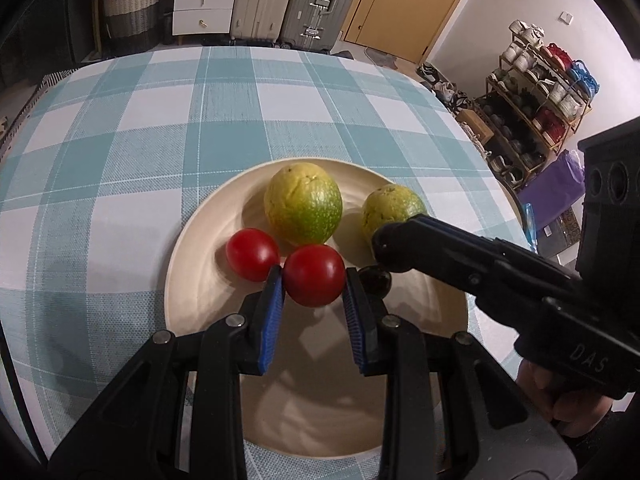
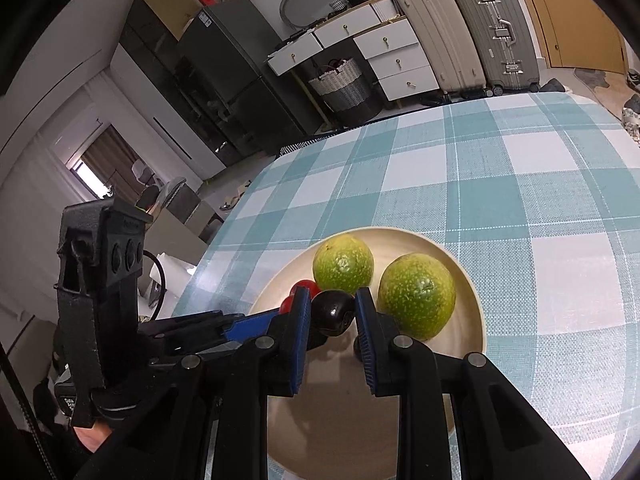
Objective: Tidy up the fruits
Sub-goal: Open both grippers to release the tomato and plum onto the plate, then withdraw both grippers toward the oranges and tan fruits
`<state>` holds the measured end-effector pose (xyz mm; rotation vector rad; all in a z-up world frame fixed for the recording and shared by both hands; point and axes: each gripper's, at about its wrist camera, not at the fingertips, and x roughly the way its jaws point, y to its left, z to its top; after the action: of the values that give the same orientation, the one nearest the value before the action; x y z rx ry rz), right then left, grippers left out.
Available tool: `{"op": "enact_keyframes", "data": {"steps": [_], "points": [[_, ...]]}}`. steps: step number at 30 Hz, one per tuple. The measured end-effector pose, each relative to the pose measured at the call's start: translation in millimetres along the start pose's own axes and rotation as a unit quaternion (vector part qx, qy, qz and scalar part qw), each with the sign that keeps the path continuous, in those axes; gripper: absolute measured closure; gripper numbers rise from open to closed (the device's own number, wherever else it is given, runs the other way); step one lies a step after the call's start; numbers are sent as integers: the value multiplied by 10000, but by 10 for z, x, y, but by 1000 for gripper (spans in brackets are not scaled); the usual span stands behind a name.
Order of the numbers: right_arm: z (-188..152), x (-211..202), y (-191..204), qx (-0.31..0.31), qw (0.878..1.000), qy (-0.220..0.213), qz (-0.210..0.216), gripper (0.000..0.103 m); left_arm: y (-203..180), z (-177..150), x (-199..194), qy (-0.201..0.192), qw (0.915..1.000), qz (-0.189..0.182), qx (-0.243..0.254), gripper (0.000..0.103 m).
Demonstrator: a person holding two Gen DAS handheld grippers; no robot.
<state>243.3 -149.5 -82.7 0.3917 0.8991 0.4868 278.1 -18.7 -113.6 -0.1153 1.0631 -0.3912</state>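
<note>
A cream plate (image 1: 200, 240) (image 2: 472, 292) holds two green-yellow fruits (image 1: 303, 203) (image 1: 390, 210) and a red tomato (image 1: 252, 255). My left gripper (image 1: 314, 280) is shut on a second red tomato (image 1: 314, 275), held just above the plate. My right gripper (image 2: 333, 312) is shut on a dark, glossy plum (image 2: 333, 313) over the plate, next to the green fruits (image 2: 343, 266) (image 2: 416, 296). In the left wrist view the right gripper (image 1: 460, 256) comes in from the right with the plum (image 1: 376, 280) beneath its tip. The tomatoes (image 2: 304, 285) peek out behind the right gripper's left finger.
The plate stands near the front of a table with a teal and white checked cloth (image 1: 224, 120) (image 2: 520, 176). Beyond the far edge stand suitcases (image 1: 316, 0), white drawers (image 1: 204, 0) and a woven basket (image 1: 132, 12). A shoe rack (image 1: 536, 92) stands at the right.
</note>
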Motion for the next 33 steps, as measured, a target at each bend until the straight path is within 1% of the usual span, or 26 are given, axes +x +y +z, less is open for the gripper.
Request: {"op": "enact_keyframes", "data": {"steps": [6,8,10,11,12,13,16,22,27,31,33], "points": [[-11,59,-17,2,9999,69,-101,80,3,25,4,-20,10000,-23,-42,77],[-7,53,-15,25,9999,74,-67,78,16,33,-18,-49,9999,-23,-119,76],[0,19,-3,31,10000,5,-63,72,24,36,-49,-63,9999,4,-158,66],[3,-14,-3,33,9999,-67,-85,62,29,35,-71,-77,9998,48,-172,62],[2,-43,-8,47,9999,-126,-78,57,32,26,-108,-124,9998,31,-176,53],[2,-89,-12,68,9997,-210,-38,55,39,18,-141,-169,9997,6,-195,48],[5,-198,2,80,9994,-349,2,55,52,-16,-245,-255,9993,-60,-250,47],[-38,-430,82,-6,9984,-565,-29,55,-2,-109,-427,-344,9992,-12,-199,47],[-97,-626,138,34,9973,-737,-57,53,-106,-195,-645,-529,9985,38,-109,47],[-169,-781,230,-110,9953,-929,-256,53,-206,-275,-830,-691,9975,175,20,47],[-201,-851,281,-187,9944,-993,-324,51,-247,-318,-928,-761,9969,209,56,45]]}}
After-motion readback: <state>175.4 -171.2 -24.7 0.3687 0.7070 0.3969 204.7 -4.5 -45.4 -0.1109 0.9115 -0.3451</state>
